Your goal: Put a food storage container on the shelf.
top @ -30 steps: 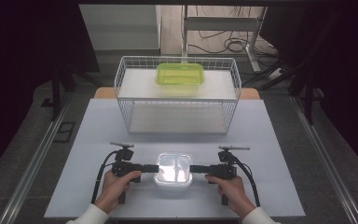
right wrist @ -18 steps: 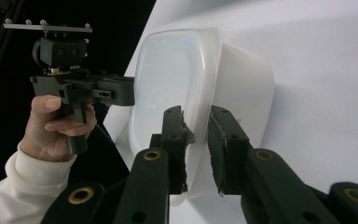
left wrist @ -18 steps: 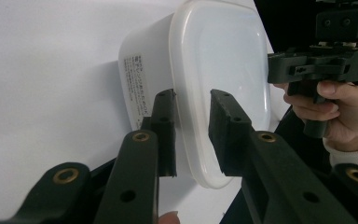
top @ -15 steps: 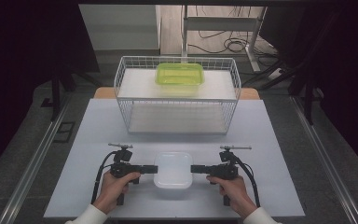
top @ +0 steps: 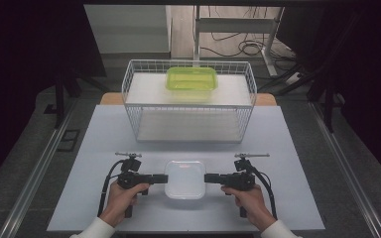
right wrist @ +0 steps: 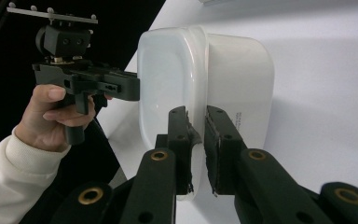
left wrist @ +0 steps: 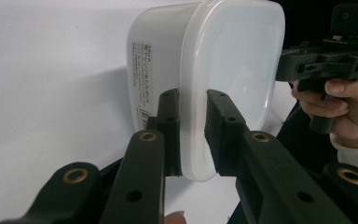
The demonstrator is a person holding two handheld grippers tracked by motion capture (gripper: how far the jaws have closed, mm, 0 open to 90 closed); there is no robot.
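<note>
The left gripper (top: 162,178) had just been closing, its jaws nipping the lid rim of the white box (top: 185,179) straight ahead of it, likely so the lid and tub stayed together. The box sat on the table (top: 104,134) between both grippers. The right gripper (top: 209,178), also just closing, pinched the opposite rim, seemingly tight, giving a balanced two-sided hold for lifting toward the wire basket (top: 129,99) beyond.

White container's (left wrist: 168,70) label (left wrist: 144,79) print is too small to read
</note>
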